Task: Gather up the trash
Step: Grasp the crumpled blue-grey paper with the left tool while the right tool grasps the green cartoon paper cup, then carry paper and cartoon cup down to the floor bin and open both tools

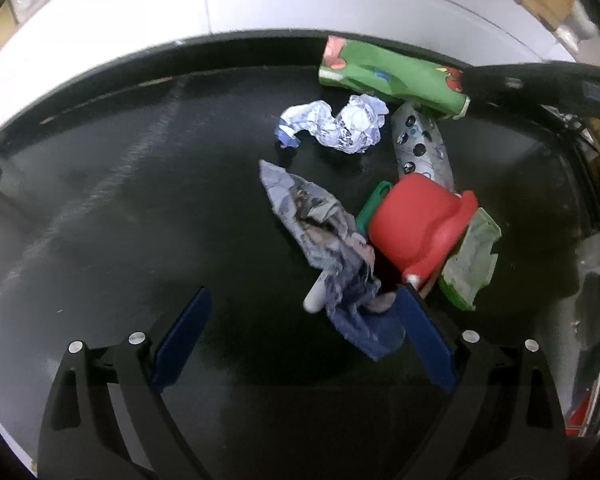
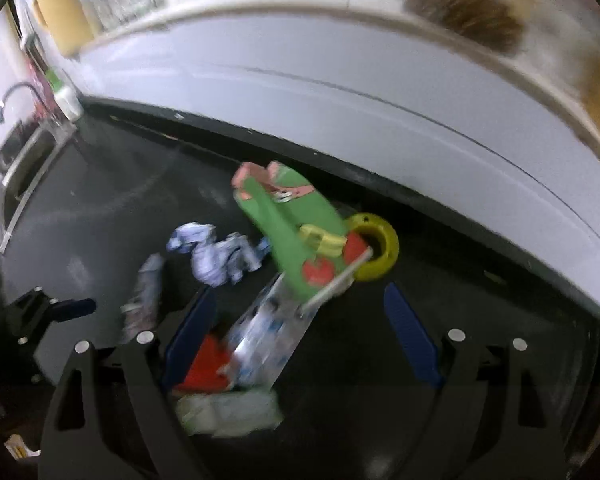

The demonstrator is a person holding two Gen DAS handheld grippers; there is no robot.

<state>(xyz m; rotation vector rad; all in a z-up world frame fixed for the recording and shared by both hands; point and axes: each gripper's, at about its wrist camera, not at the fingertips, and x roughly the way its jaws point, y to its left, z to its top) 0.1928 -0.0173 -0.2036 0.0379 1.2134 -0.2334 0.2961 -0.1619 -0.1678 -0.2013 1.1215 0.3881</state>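
Glossy black counter (image 1: 140, 200), crumpled paper (image 1: 340, 128), smooth red plastic cup (image 1: 412, 224)

carton (image 1: 388, 76) at the counter's (image 1: 140, 200) back edge, crumpled paper (image 1: 340, 124) before it, cup (image 1: 416, 224) nearer, right of a wrapper (image 1: 320, 224)

My left tool (image 1: 300, 304) has two black, ribbed plastic finger frames, each fastened with a pair of round silver screws and faced with a flat dark-blue pad (image 1: 182, 340). My right tool (image 2: 300, 312) is built the same: black frames, silver screws, blue pads (image 2: 410, 338).
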